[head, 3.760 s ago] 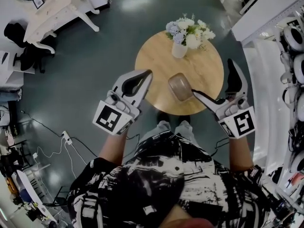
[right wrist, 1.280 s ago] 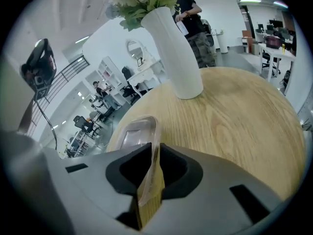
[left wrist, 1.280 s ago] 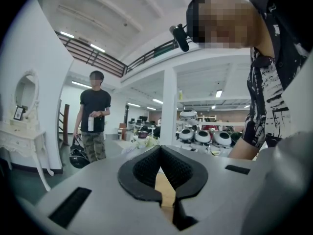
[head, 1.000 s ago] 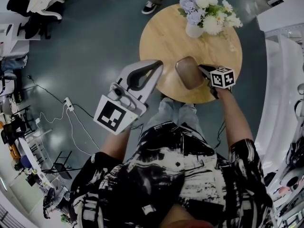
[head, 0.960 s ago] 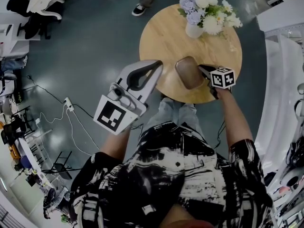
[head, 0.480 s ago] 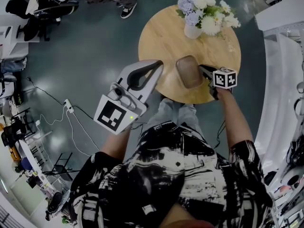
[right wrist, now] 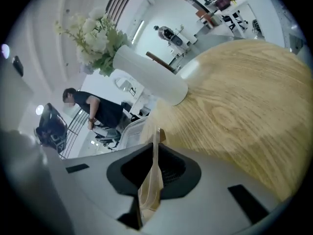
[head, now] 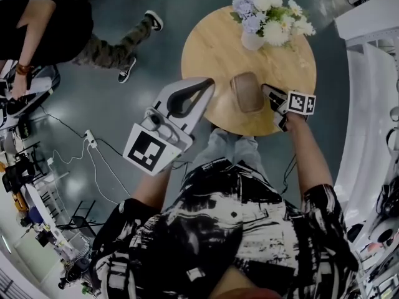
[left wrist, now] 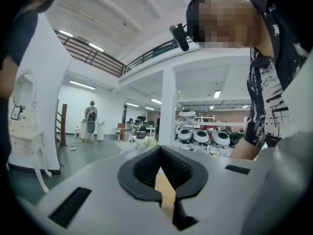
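A brownish clear plastic container point(head: 247, 92) hangs over the near edge of the round wooden table point(head: 212, 48). My right gripper point(head: 272, 98) is shut on its right rim. In the right gripper view the thin rim point(right wrist: 152, 180) stands edge-on between the shut jaws of that gripper point(right wrist: 155, 153), tilted over the table point(right wrist: 234, 106). A white vase point(head: 252, 40) of pale flowers point(head: 268, 20) stands at the table's far side, and shows as the vase point(right wrist: 151, 80) just beyond the container. My left gripper point(head: 206, 86) hovers left of the container, shut and empty point(left wrist: 160, 151).
A person point(head: 56, 30) in a black shirt and camouflage trousers walks across the floor at the upper left, also showing as the person point(right wrist: 98, 109) behind the table. White shelving point(head: 368, 104) runs along the right. A power strip point(head: 87, 142) and cables lie on the floor at left.
The right gripper has rolled, tipping the container more onto its edge. The passer-by has walked from the top of the head view to the upper left. The left gripper has stayed put.
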Available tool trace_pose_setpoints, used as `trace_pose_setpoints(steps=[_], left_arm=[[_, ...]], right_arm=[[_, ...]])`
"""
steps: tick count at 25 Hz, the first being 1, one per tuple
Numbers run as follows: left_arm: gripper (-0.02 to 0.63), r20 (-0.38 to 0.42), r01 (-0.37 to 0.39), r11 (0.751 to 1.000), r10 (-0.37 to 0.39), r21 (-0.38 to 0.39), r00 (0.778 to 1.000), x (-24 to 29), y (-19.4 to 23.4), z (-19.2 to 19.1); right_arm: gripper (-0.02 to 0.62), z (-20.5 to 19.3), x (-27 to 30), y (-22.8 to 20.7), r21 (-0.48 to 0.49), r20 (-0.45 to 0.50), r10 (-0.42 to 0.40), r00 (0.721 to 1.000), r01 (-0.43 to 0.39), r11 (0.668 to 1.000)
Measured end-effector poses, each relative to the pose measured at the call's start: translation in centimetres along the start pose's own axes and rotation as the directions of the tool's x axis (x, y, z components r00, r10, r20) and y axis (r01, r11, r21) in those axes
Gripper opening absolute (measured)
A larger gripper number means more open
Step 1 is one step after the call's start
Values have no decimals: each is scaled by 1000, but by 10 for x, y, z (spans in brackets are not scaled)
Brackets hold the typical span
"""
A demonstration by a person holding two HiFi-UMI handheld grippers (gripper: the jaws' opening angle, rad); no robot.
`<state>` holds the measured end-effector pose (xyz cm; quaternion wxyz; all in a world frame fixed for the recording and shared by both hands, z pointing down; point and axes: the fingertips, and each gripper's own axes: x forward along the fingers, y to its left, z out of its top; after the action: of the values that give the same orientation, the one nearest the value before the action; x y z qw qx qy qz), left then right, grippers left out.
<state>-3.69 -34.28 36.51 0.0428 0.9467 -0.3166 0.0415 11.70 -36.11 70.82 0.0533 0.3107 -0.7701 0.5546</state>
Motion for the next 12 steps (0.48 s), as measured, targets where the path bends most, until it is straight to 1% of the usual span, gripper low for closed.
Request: trace_pose_setpoints(steps=[4, 6, 7, 9, 12], left_arm=[[0, 6, -1, 1000, 1, 0, 1000, 1, 1, 1], [0, 10, -3, 1000, 3, 2, 1000, 2, 2, 1], [0, 13, -4, 1000, 4, 3, 1000, 2, 2, 2], [0, 21, -8, 1000, 8, 6, 1000, 1, 3, 6], [0, 38, -16, 1000, 15, 16, 999, -1, 5, 15]], right_arm=[[31, 10, -9, 11, -49, 30, -12, 999, 14, 999], [31, 22, -15, 32, -106, 61, 27, 998, -21, 994], [31, 28, -20, 46, -152, 76, 48, 996, -36, 988], [31, 43, -34, 80, -265, 104, 85, 991, -55, 963], [29, 68, -64, 141, -403, 169, 151, 974, -71, 912]])
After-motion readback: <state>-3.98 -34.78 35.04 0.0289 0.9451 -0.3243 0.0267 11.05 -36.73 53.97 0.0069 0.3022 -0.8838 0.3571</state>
